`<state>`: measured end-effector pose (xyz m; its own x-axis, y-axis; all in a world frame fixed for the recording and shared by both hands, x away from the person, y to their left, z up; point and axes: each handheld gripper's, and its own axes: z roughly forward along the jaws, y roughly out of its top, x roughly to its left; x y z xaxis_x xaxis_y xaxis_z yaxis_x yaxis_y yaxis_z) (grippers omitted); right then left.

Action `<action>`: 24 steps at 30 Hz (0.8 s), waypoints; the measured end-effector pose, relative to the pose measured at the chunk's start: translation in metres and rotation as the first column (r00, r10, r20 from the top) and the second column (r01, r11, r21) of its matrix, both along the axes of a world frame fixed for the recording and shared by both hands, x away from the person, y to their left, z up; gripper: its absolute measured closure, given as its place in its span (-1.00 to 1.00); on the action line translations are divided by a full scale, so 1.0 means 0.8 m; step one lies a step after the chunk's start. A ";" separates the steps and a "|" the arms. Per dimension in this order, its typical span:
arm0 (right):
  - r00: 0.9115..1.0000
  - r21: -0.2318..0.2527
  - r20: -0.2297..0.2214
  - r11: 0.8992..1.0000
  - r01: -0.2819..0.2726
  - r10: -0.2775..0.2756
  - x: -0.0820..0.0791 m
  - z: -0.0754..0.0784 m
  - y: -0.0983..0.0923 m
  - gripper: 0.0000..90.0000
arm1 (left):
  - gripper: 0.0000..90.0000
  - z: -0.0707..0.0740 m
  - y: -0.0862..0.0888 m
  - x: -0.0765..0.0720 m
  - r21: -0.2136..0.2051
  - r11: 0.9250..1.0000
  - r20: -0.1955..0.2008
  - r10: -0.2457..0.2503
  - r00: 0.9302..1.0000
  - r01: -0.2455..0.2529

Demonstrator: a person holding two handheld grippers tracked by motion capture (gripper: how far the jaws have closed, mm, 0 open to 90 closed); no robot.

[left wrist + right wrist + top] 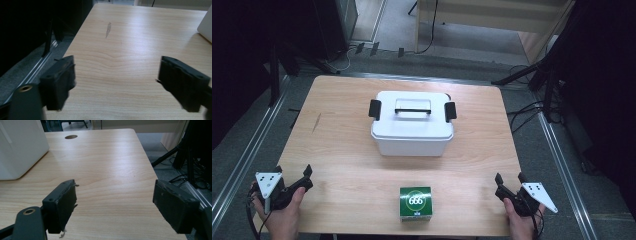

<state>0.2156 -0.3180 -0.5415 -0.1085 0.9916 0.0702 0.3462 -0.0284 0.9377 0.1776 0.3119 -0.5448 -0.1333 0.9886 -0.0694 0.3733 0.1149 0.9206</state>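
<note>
Since it lies nearest to both grippers, the small green box (415, 203) is taken as the thing in hand; it rests flat close to the near edge of the surface (347, 170), about midway along it. A light, stiff carton is judged from its shape, with a printed and possibly slick skin, so it should be taken by two opposite side walls, squeezed gently so that the card is not crushed. It is flanked by the left gripper (292, 172) at the near left corner and the right gripper (510, 178) at the near right corner, each well apart from it and held in a hand. In the left gripper view the left gripper's jaws are seen spread wide over bare wood, with nothing between them; in the right gripper view the right gripper's jaws stand equally wide and hold nothing. Farther back, towards the middle of the surface, a white lidded bin (412, 125) with black latches and a top handle is set, its lid down.
</note>
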 end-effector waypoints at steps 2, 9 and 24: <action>1.000 -0.019 -0.003 1.000 0.001 -0.001 0.000 0.002 0.003 -0.56 | -0.60 0.001 0.000 0.002 -0.005 1.000 -0.009 -0.007 1.000 0.007; 0.999 -0.024 0.006 0.999 -0.048 0.048 0.003 0.015 0.025 -0.05 | -0.01 0.004 -0.022 0.011 -0.027 1.000 -0.038 -0.015 0.999 0.014; 0.958 0.001 -0.027 0.958 -0.287 0.287 0.056 0.035 0.118 0.93 | 1.00 0.020 -0.100 0.064 -0.113 0.965 -0.091 -0.246 0.965 0.235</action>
<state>0.2602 -0.2237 -0.5139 -0.3867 0.9192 0.0742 0.3647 0.0785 0.9278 0.2289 0.2320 -0.5286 0.0961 0.9811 -0.1681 0.4939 0.0997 0.8638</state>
